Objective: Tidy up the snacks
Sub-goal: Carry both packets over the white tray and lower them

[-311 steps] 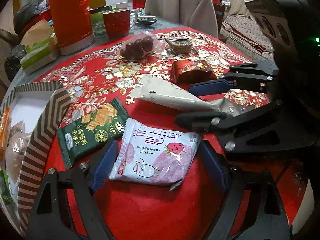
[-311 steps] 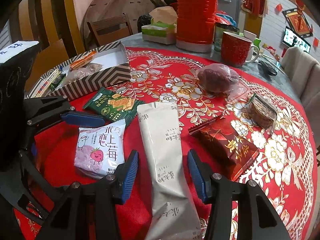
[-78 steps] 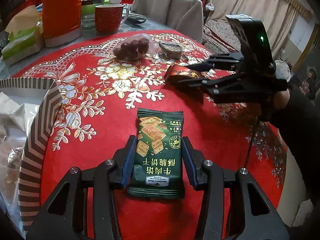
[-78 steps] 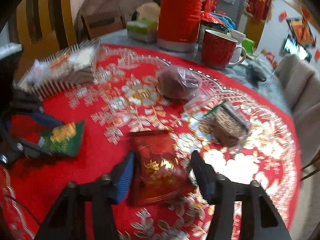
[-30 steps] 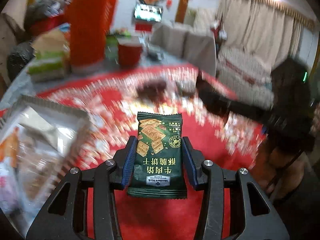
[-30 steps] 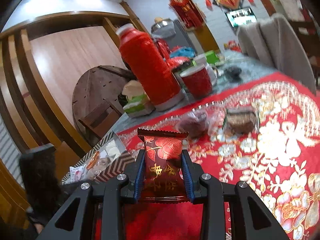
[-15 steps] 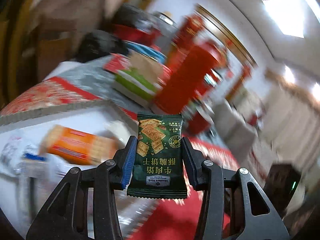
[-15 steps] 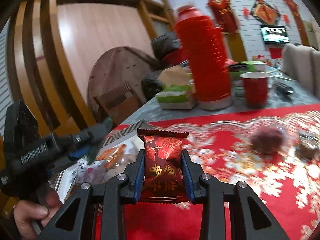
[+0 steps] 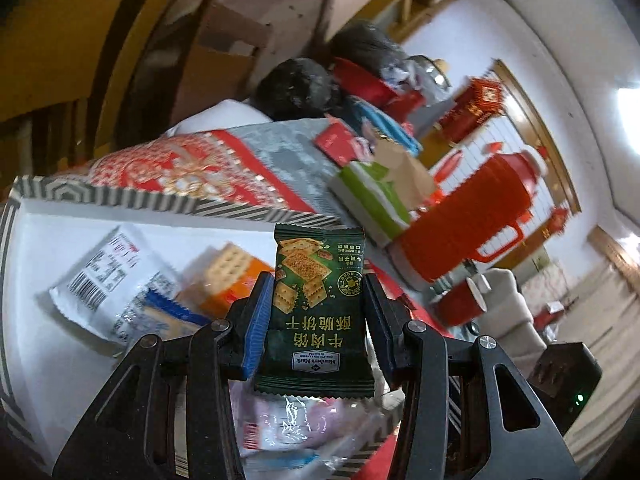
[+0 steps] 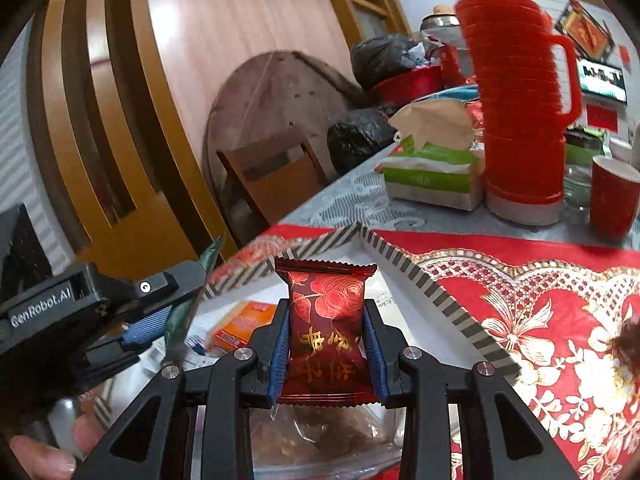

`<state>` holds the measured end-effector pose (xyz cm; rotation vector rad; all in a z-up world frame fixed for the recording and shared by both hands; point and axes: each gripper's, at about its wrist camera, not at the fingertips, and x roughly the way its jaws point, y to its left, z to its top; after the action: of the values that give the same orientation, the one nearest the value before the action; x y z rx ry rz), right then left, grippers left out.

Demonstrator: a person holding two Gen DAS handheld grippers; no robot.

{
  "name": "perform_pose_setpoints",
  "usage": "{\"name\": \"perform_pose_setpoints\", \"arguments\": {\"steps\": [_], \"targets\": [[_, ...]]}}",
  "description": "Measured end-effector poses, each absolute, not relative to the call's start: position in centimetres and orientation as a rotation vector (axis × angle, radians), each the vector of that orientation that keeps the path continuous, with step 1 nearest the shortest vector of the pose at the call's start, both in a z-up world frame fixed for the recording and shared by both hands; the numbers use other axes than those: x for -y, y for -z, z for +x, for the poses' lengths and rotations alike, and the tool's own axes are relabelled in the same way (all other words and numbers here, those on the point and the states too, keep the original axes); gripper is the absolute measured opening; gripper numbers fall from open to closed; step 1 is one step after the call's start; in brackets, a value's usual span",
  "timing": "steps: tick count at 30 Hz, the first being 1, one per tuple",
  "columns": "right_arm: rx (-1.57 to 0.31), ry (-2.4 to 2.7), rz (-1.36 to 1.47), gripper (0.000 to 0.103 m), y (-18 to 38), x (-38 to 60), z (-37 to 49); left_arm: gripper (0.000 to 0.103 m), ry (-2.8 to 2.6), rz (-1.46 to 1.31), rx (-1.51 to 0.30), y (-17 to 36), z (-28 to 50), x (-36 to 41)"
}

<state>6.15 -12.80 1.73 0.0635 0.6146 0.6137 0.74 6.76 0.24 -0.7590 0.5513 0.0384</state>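
Observation:
My left gripper is shut on a green cracker packet and holds it in the air over the striped snack box. Inside the box lie a white packet, an orange cracker pack and a pink packet. My right gripper is shut on a red packet with gold characters, also above the striped snack box. The left gripper with the edge of its green packet shows at the left in the right wrist view.
On the grey cloth behind the box stand a green tissue box, a tall red thermos and a red mug. Black bags and a wooden chair lie beyond the table edge. The red floral cloth spreads right.
Both grippers have swung left with their packets, from over the red cloth to over the striped box. The left one has rolled, so its view is tilted.

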Motion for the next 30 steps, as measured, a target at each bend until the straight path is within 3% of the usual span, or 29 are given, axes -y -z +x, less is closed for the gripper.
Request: {"name": "perform_pose_setpoints", "arguments": {"steps": [8,16,24,30], "targets": [[-0.669,-0.597,0.035,0.033,-1.0,12.5,7.0,0.044,-0.097,-0.745,-0.591,0.5,0.8,-6.8],[-0.733,-0.579,-0.008,0.033,-0.2,11.7,7.8,0.07,-0.118,-0.747,-0.592,0.6,0.7,-6.9],[-0.692,-0.587,-0.038,0.035,-0.6,11.4,7.0,0.076,-0.153,-0.637,-0.547,-0.6,0.3,-5.9],[-0.572,-0.572,-0.077,0.052,-1.8,11.3,4.9,0.079,-0.206,-0.563,-0.508,-1.4,0.0,-5.5]]}}
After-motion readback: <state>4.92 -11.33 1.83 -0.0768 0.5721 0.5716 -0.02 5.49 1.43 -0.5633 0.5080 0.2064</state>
